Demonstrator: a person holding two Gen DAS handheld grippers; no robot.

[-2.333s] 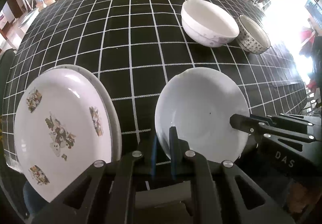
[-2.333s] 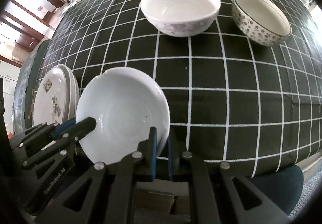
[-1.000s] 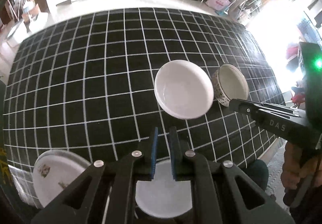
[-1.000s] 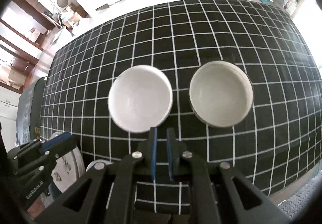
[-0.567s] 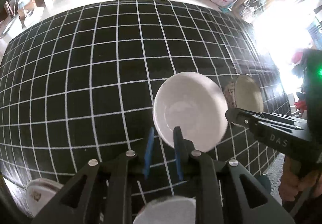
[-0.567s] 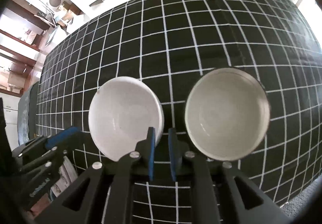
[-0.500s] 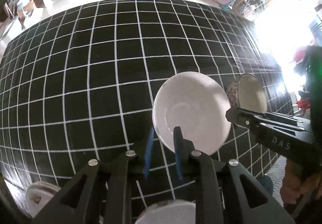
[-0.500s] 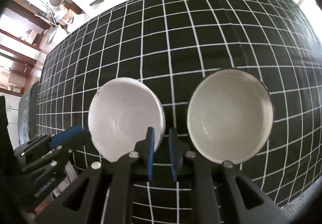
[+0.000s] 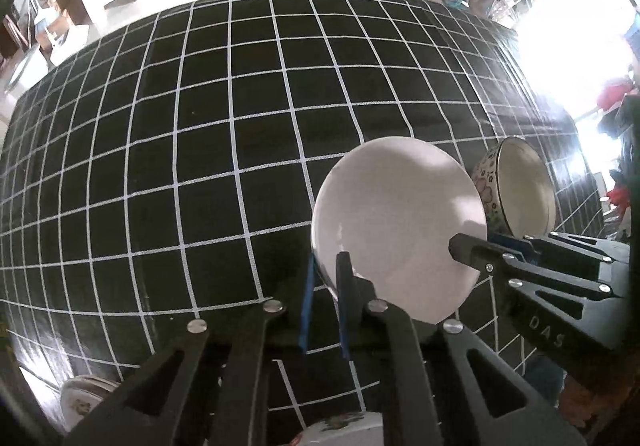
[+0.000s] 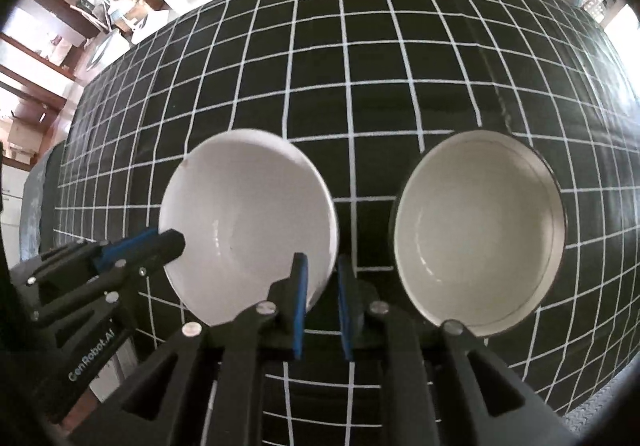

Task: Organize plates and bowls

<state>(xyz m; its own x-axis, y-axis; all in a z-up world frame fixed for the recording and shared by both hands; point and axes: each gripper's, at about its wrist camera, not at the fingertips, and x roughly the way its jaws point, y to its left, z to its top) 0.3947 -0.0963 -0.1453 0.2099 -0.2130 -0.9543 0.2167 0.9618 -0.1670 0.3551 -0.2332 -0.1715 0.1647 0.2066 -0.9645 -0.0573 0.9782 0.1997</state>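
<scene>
A plain white bowl (image 9: 396, 221) (image 10: 248, 217) stands on the black grid tablecloth. My left gripper (image 9: 326, 266) straddles its left rim, one finger inside and one outside, slightly apart. My right gripper (image 10: 322, 266) straddles its right rim the same way. A patterned bowl (image 9: 520, 189) (image 10: 480, 230) with a cream inside stands just right of the white one. Each gripper shows in the other's view: the right gripper (image 9: 460, 246) and the left gripper (image 10: 174, 242).
Stacked flowered plates (image 9: 86, 396) and a white plate (image 9: 344, 428) lie at the table's near edge, below my left gripper. The black tablecloth (image 10: 360, 53) stretches far behind the bowls. Shelves and boxes stand beyond the table.
Both grippers have come down from above and closer to the white bowl. Their fingers have spread slightly and now sit on either side of its rim.
</scene>
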